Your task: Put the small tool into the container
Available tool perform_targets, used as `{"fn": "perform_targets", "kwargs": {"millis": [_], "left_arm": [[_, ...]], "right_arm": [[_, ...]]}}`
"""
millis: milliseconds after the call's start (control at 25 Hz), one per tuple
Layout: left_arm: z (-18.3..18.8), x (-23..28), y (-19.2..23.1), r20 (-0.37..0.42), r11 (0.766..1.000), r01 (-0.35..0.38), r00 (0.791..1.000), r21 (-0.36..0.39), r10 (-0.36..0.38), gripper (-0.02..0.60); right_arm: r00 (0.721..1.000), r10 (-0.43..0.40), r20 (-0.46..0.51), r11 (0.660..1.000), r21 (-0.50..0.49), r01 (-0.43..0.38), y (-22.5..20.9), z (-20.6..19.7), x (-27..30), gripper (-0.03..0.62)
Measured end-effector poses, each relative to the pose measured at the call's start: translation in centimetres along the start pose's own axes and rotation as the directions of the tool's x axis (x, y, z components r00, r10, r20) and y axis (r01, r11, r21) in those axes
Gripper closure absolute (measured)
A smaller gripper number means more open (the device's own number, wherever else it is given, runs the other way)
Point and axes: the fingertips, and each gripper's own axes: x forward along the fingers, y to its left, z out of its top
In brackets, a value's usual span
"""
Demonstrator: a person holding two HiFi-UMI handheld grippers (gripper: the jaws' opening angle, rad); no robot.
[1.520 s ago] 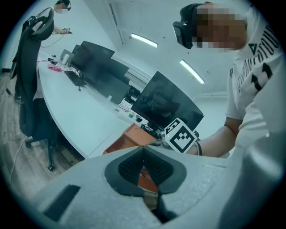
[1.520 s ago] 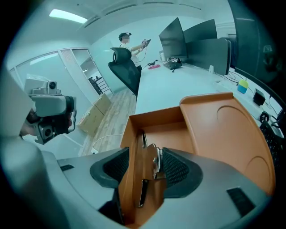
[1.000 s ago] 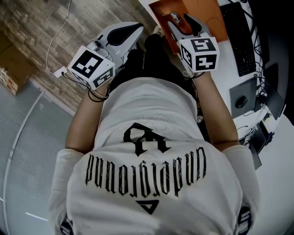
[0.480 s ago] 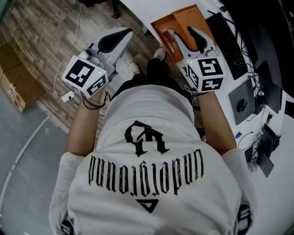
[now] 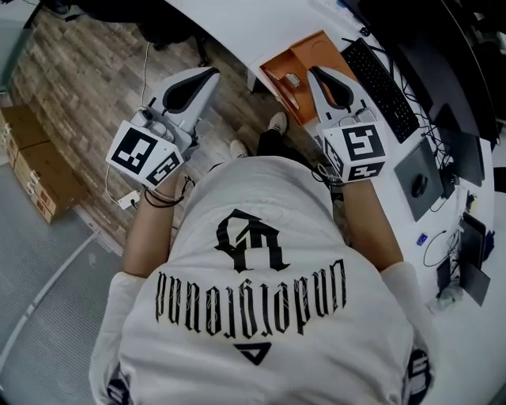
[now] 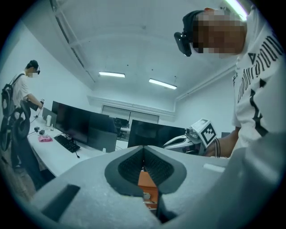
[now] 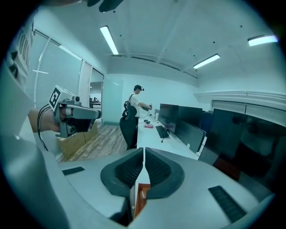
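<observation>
Viewing from the head camera, you hold both grippers raised in front of your body, clear of the desk (image 5: 237, 24). The orange container (image 5: 332, 49) sits on the desk edge at 1 o'clock in the frame, with a keyboard (image 5: 379, 79) just beside it at its 3 o'clock.

Left gripper (image 5: 213, 73), at 10 o'clock: its own view shows the ribbed pads (image 6: 134, 166) drawn together, with nothing between them. Right gripper (image 5: 311, 71), directly above the container's near side: its jaws have just been closing and now stand together, a hairline apart at most, with no object caught between them.

A small pale object (image 5: 292, 79) lies inside the container, toward its 9 o'clock side. It is too small to identify firmly, but it is probably the small tool.

Progress, as a judgement: if that object is the tool, the placement is complete, since it rests inside the container and neither gripper touches it. What remains for you is only to draw both grippers away; no further pick or carry appears necessary.
</observation>
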Motion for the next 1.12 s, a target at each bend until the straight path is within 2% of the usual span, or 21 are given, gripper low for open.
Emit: {"fn": "perform_targets", "kwargs": {"millis": [240,560,840,1120], "left_arm": [[2.1,-1.5,-1.5,0.020,0.999,0.013,1.000,0.032,-0.014,0.568],[3.8,-2.0,-5.1,0.043,0.993,0.097,0.994,0.062,-0.100,0.568],[3.2,-1.3,-8.1,0.040,0.994,0.102,0.994,0.047,-0.104,0.568],[2.4,0.6,-14.0,0.023,0.993,0.102,0.994,0.053,-0.103,0.568]], "right_arm": [[0.998,0.022,0.055,1.000,-0.013,-0.022,1.3,1.4,-1.8,0.580],[0.997,0.014,0.074,1.000,-0.017,-0.013,2.3,1.7,-4.4,0.580],[0.996,-0.018,0.086,1.000,-0.008,0.018,0.8,0.3,-8.0,0.580],[0.993,0.027,0.113,0.999,-0.021,-0.025,-0.2,-1.5,-13.4,0.580]]}}
